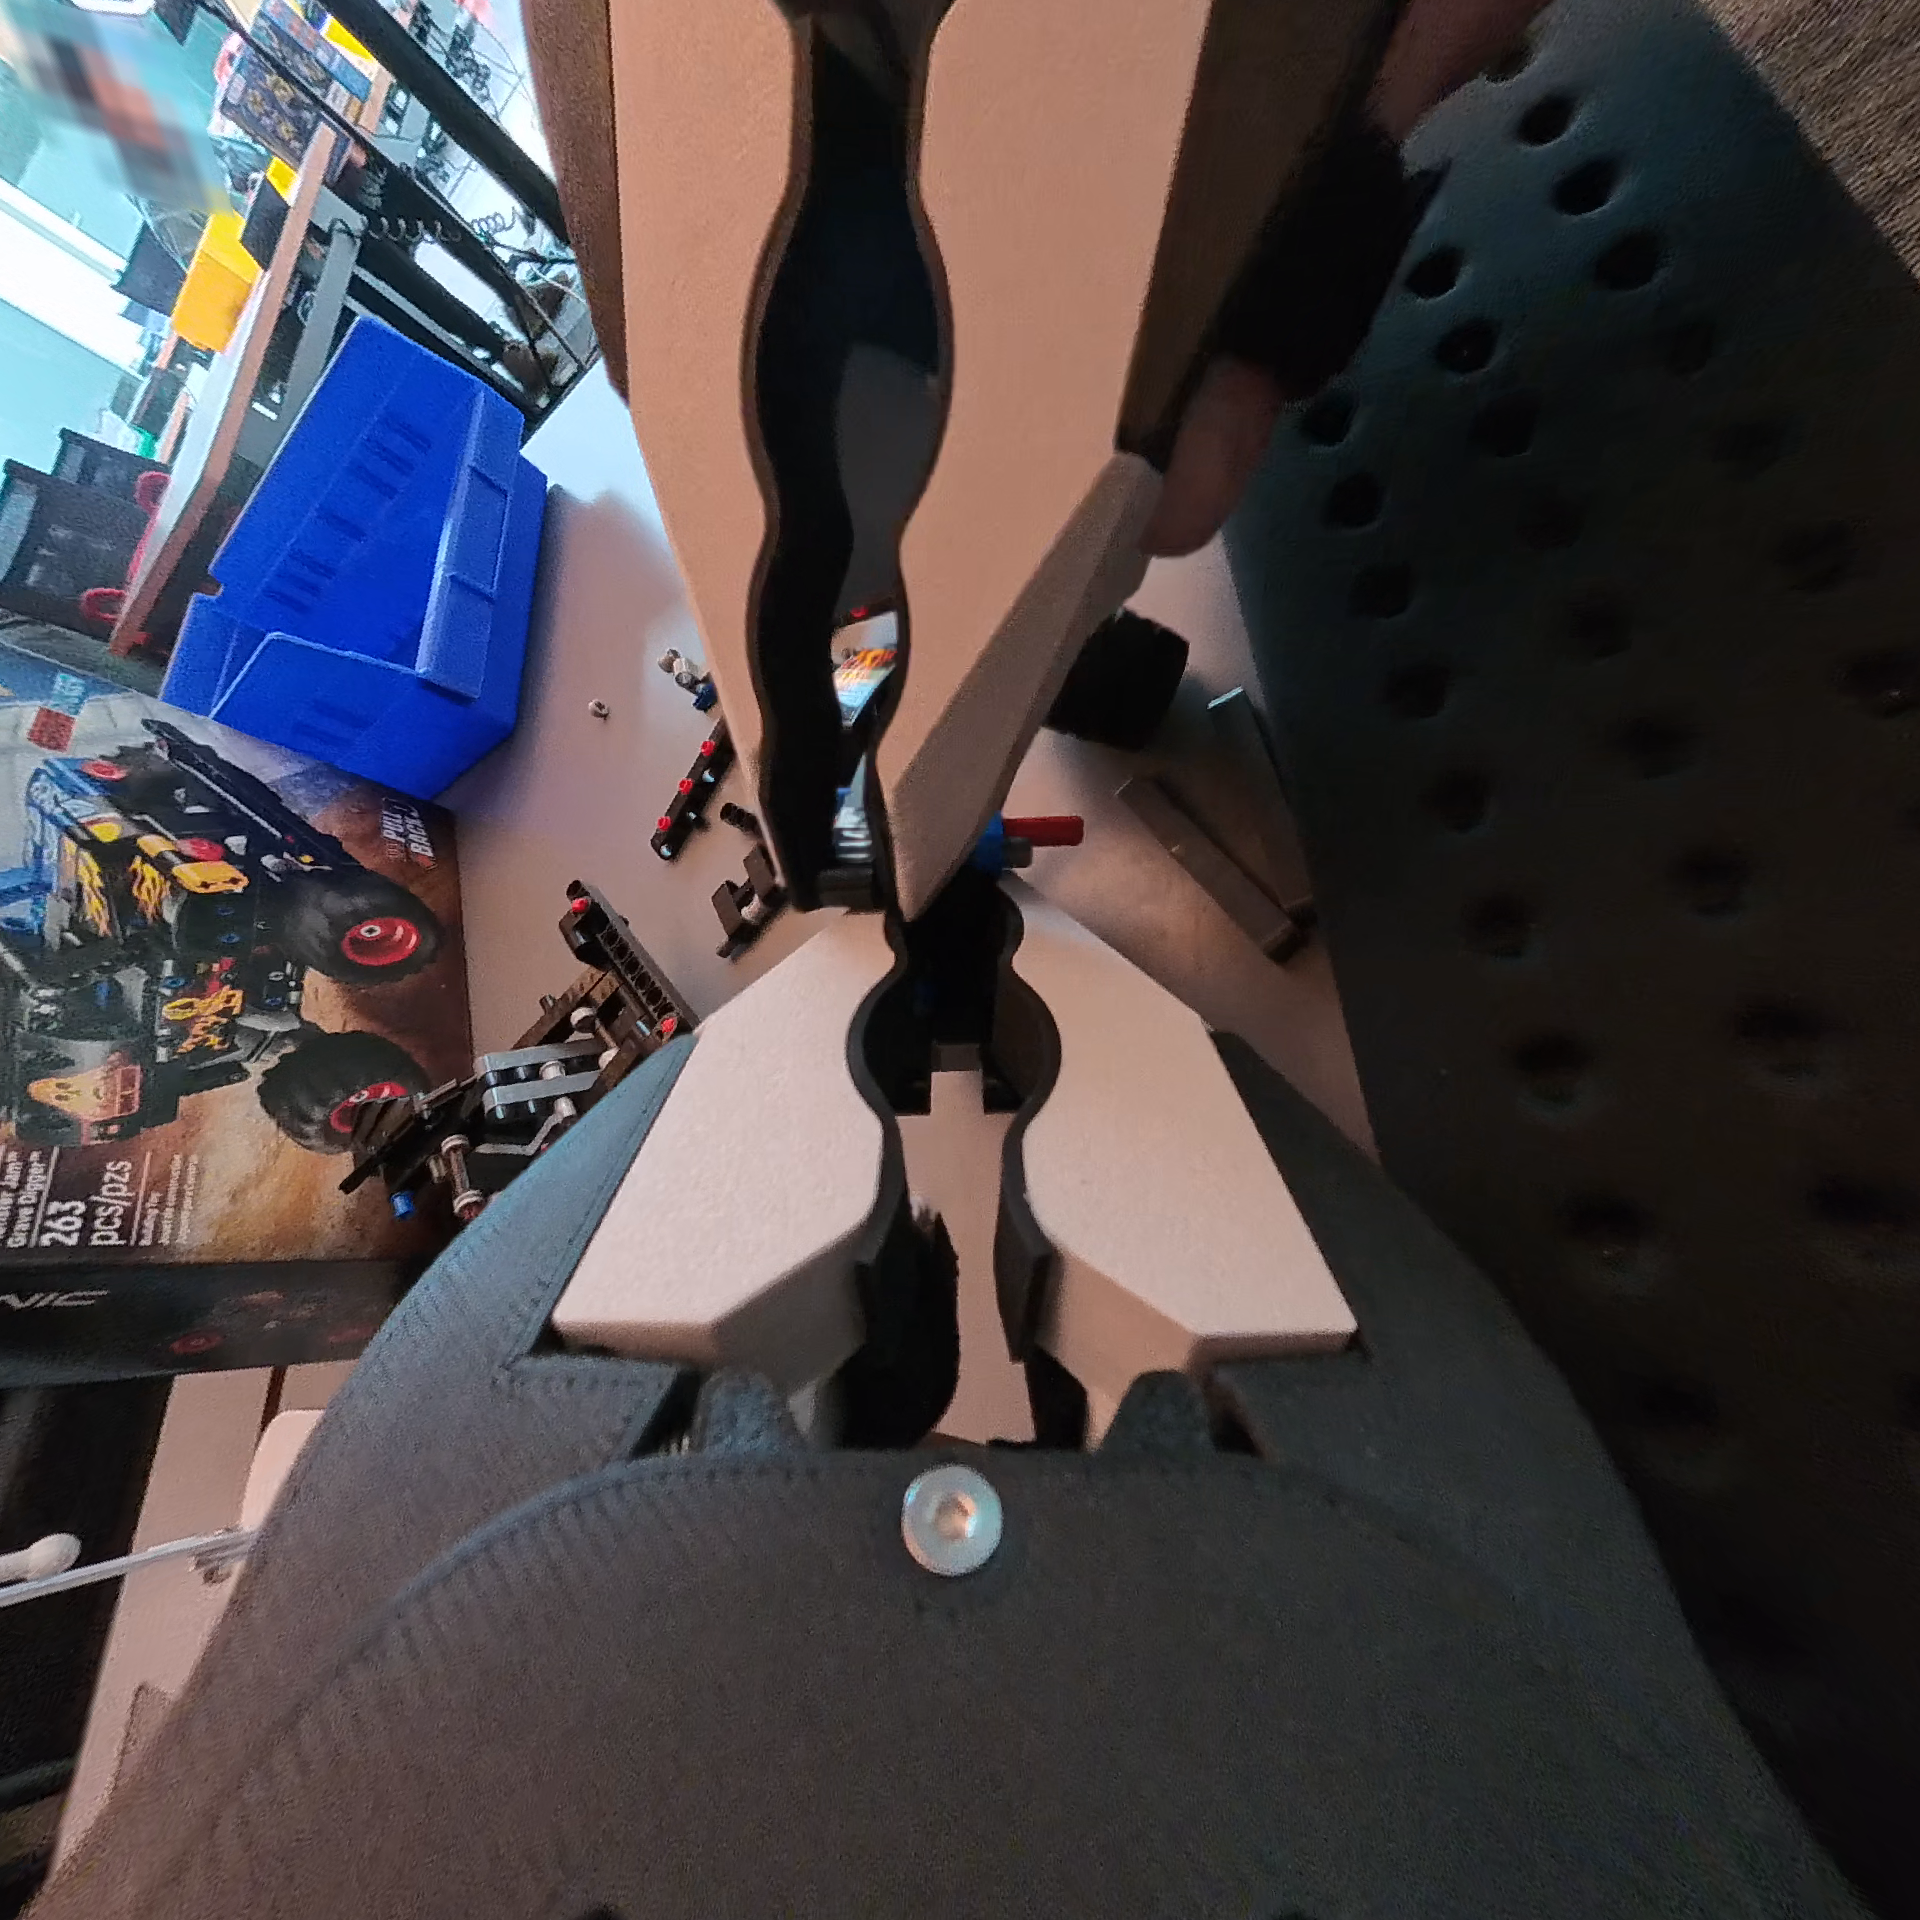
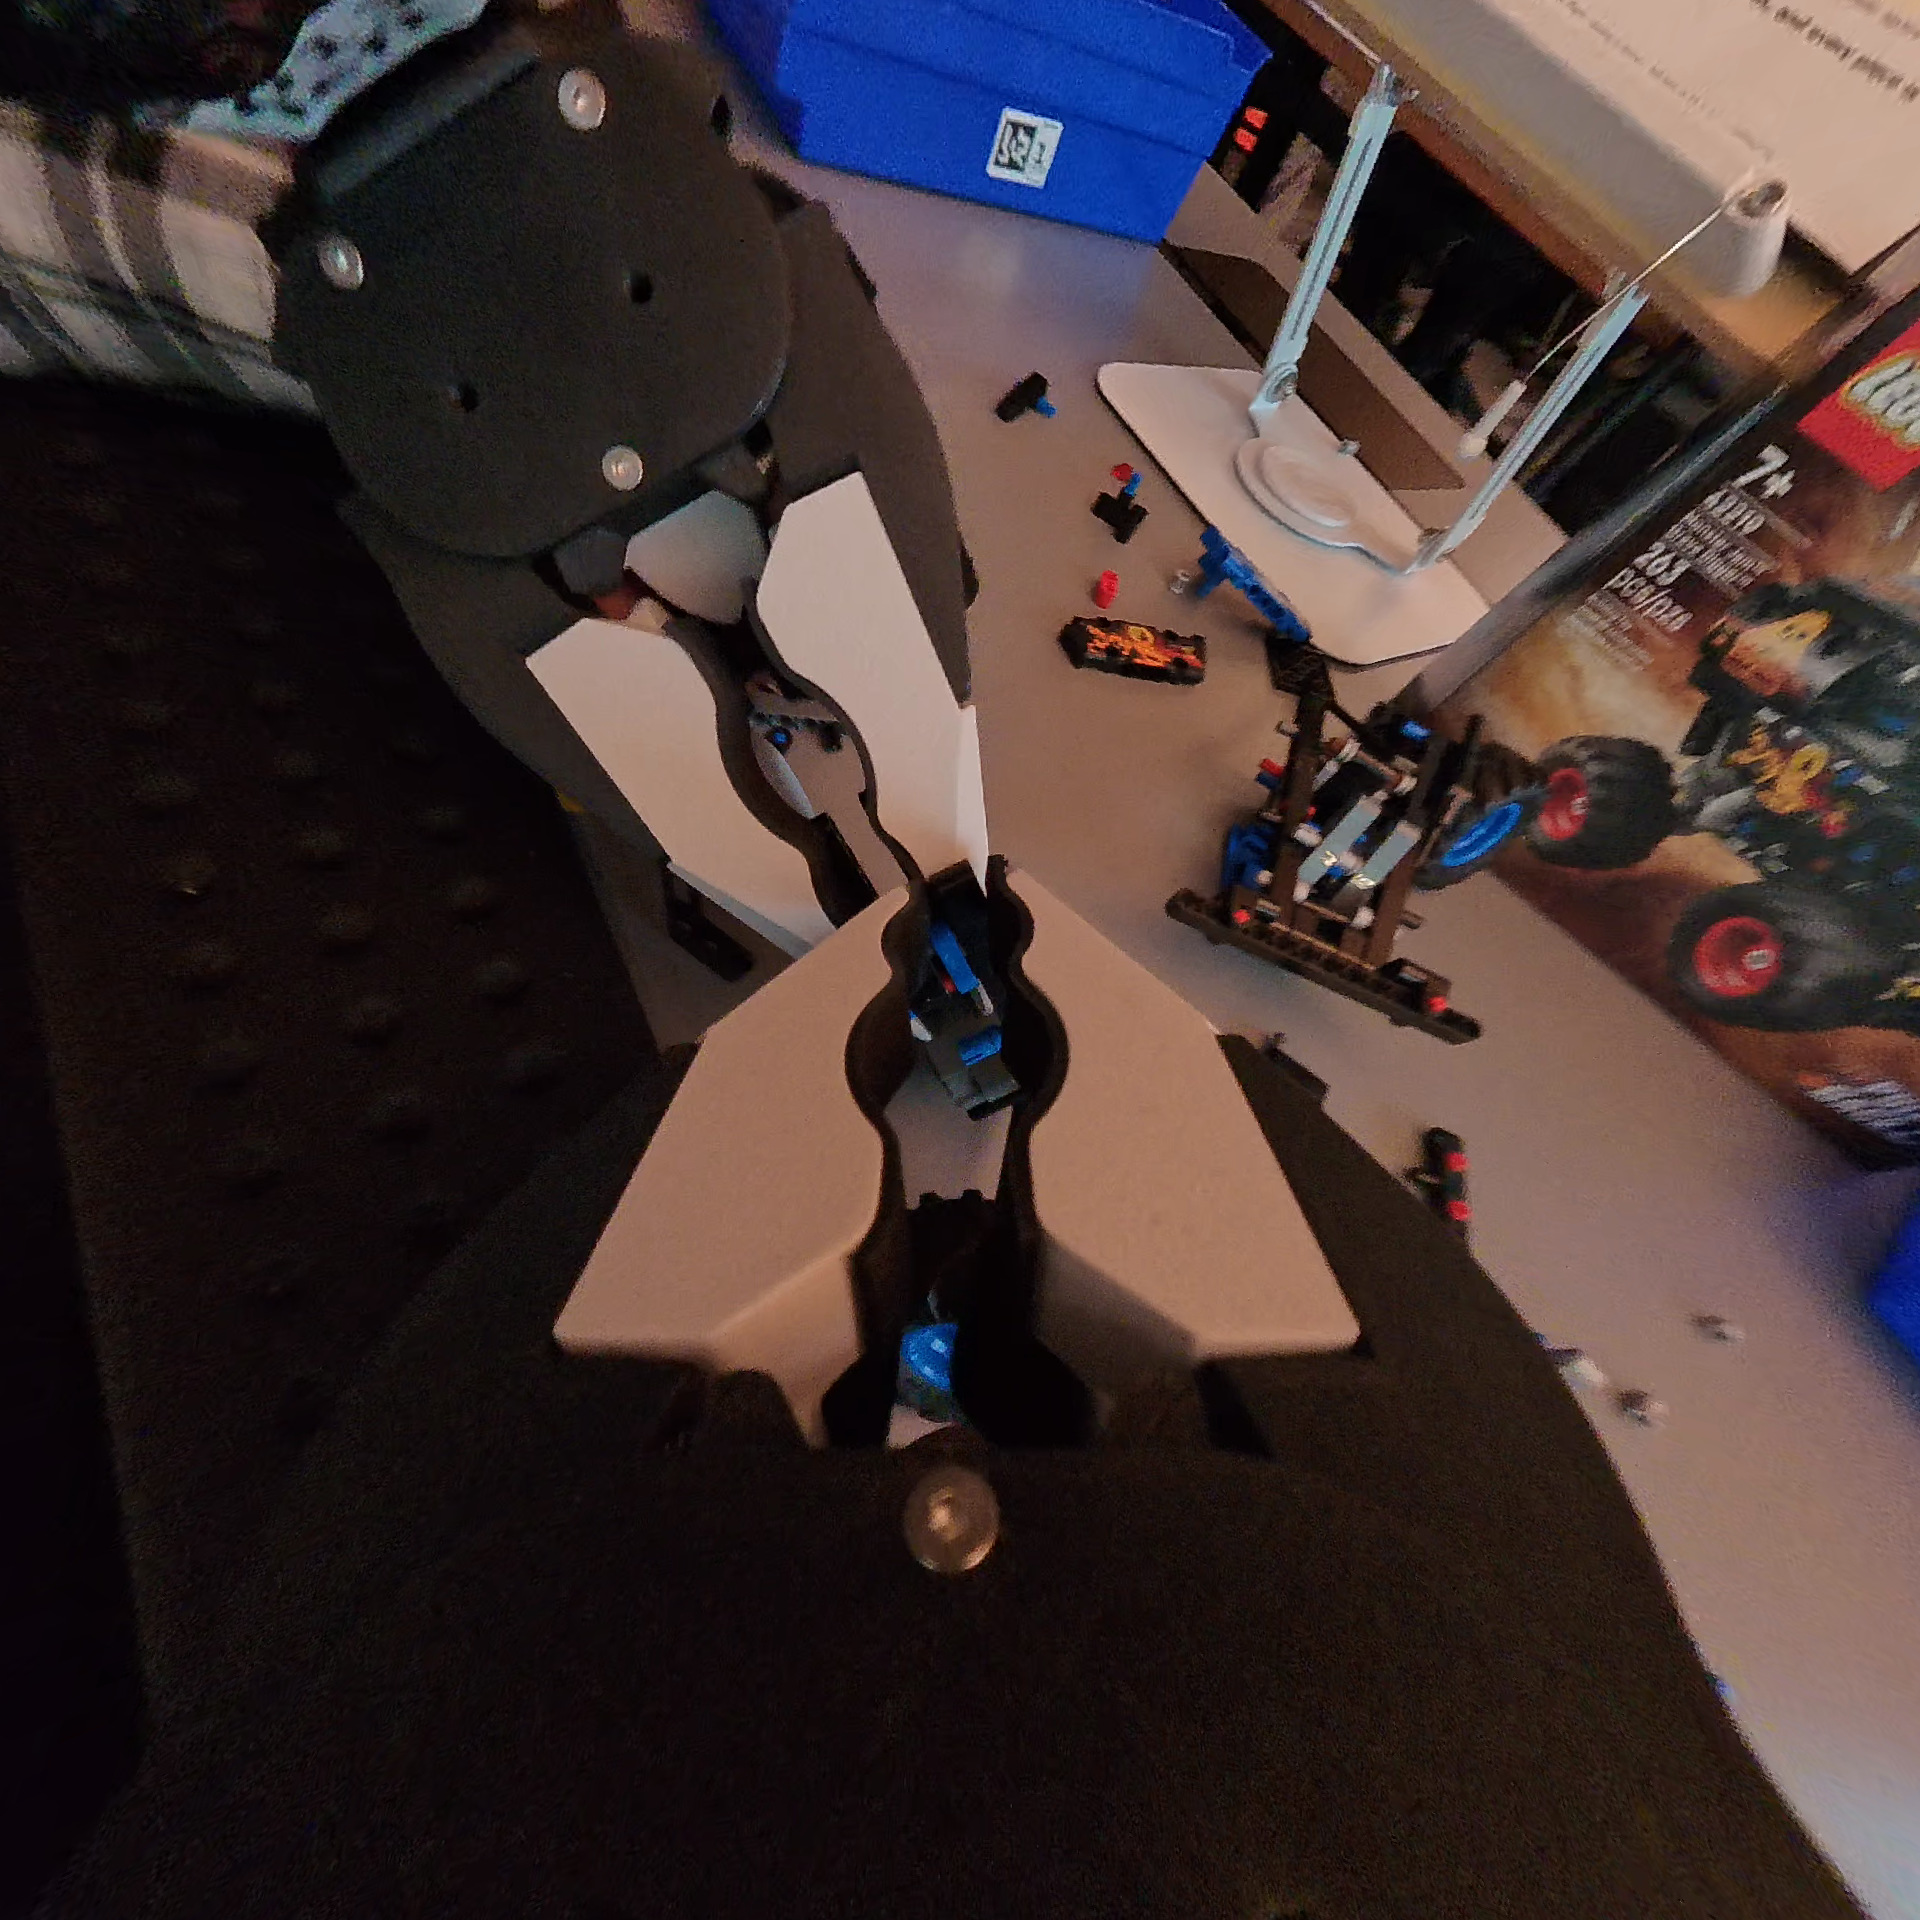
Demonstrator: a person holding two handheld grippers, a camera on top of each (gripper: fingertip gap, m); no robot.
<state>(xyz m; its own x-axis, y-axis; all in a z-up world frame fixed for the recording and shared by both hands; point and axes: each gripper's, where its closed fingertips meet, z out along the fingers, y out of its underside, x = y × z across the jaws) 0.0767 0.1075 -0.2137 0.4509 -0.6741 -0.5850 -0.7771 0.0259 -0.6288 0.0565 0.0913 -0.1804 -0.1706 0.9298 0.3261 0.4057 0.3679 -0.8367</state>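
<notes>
My left gripper (image 1: 899, 940) is shut on a small black and blue brick assembly (image 1: 940, 1023), held above the white table (image 1: 582, 790). My right gripper (image 1: 844, 883) comes in from the top of the left wrist view, tip to tip with the left one, and is shut on the other end of the same assembly. A red pin (image 1: 1044, 829) sticks out beside it. In the right wrist view, the right gripper (image 2: 961, 883) grips the blue, black and grey assembly (image 2: 961, 1003). The left gripper (image 2: 920, 847) meets it from the upper left.
A blue bin (image 1: 364, 582), a toy truck box (image 1: 208, 987) and a partly built chassis (image 1: 540, 1091) lie to the left. Loose black and red pieces (image 1: 686, 800) and a black tyre (image 1: 1122, 675) lie on the table. A white lamp base (image 2: 1299, 520) and a flame-printed panel (image 2: 1132, 649) also show. From either gripper's tips it is about 20 centimetres to the flame-printed panel (image 2: 1132, 649).
</notes>
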